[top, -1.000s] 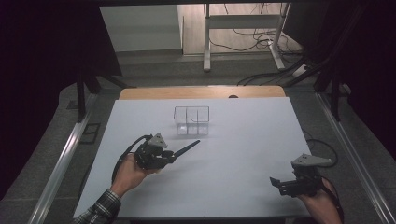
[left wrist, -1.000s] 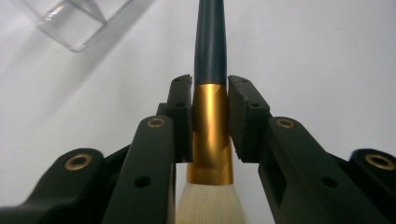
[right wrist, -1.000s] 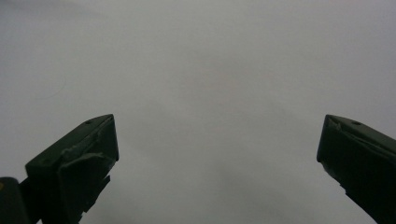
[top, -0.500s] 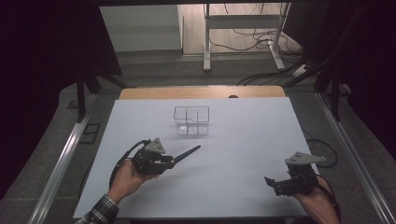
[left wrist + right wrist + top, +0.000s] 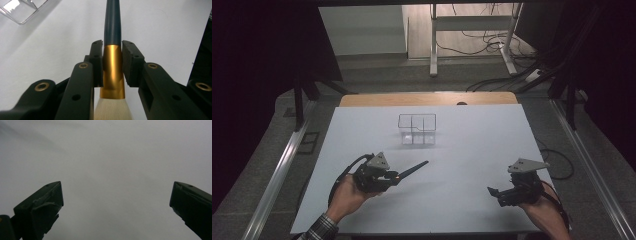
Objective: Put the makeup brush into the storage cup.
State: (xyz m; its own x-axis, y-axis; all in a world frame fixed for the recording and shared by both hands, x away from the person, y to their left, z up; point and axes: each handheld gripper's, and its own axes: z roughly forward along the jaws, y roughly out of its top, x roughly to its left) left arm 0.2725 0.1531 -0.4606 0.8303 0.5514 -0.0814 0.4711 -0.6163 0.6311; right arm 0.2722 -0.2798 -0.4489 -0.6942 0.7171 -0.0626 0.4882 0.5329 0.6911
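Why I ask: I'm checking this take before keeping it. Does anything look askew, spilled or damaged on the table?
Nothing stands out. The left gripper is shut on the brush at its gold ferrule, handle pointing away. The clear organizer stands upright on the white table. The right gripper is open with nothing between its jaws.

— Any lettering, label or number you can read here?

— None. The brush (image 5: 113, 52) in the left claw (image 5: 112, 62) has a plain gold ferrule and a dark handle with no brand mark.

— And the clear box (image 5: 417, 129) on the far part of the counter (image 5: 492, 150)?

— No print on either.
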